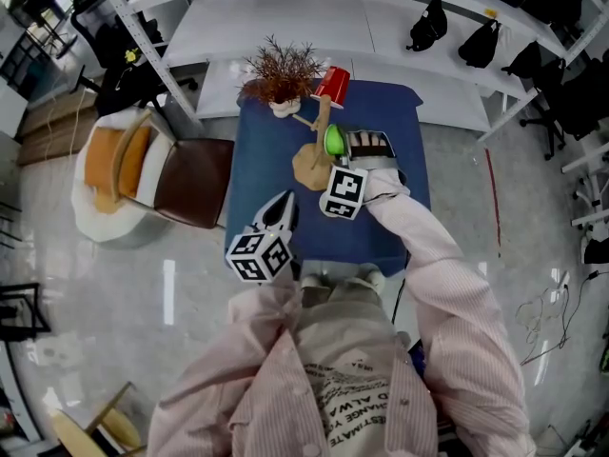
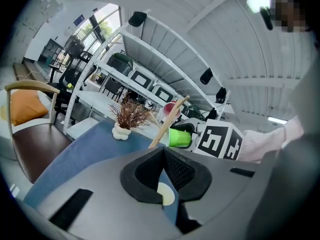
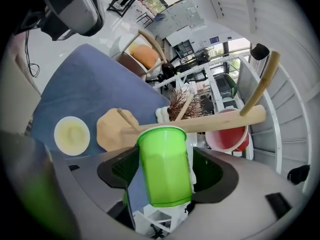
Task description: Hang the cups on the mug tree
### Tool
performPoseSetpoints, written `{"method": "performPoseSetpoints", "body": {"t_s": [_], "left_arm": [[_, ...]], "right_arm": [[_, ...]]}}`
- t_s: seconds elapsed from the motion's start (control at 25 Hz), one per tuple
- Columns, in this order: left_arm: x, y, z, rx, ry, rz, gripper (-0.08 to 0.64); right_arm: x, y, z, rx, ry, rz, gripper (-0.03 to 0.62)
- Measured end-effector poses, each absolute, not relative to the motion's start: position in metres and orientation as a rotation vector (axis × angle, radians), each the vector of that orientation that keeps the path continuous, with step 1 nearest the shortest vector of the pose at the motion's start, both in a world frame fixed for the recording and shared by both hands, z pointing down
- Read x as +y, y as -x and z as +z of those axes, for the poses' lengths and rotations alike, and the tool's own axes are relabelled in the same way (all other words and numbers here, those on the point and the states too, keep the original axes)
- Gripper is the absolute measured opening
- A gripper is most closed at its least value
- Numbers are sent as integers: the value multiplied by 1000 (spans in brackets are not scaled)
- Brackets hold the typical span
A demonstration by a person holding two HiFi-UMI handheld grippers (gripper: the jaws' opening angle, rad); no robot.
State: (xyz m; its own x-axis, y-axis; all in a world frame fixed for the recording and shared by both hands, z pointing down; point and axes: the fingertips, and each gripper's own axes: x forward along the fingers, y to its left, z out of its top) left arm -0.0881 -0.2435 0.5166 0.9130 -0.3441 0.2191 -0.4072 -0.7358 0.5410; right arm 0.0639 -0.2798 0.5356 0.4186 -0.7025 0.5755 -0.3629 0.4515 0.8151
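A wooden mug tree [image 1: 309, 167] stands on the blue table [image 1: 271, 160], with a red cup [image 1: 332, 86] hanging on its far branch. My right gripper [image 1: 335, 156] is shut on a green cup [image 1: 334, 141] held right beside the tree. In the right gripper view the green cup [image 3: 164, 164] sits between the jaws with its rim just under a branch of the mug tree [image 3: 210, 123], and the red cup [image 3: 230, 134] hangs behind. My left gripper [image 1: 283, 204] hovers over the table's near side, shut and holding nothing [image 2: 163, 151].
A dried plant in a white vase [image 1: 281, 74] stands at the table's far edge, close to the tree. A pale round coaster [image 3: 71, 135] lies on the cloth near the tree base. A chair with an orange cushion [image 1: 143, 165] stands to the left, and white shelves [image 1: 285, 17] run behind.
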Motion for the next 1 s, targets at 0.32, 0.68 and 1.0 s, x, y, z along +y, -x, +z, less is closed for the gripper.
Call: {"method": "performPoseSetpoints", "body": {"t_s": [0.32, 0.68, 1.0], "left_arm": [[-237, 91, 517, -531, -2471, 142, -2], [-223, 91, 517, -534, -2469, 142, -2], [-206, 92, 518, -550, -2476, 159, -2]], "right_arm": [[-275, -63, 531, -1194, -1182, -268, 314], [-264, -52, 518, -1228, -1228, -294, 325], [-255, -43, 504, -1276, -1311, -345, 324]]}}
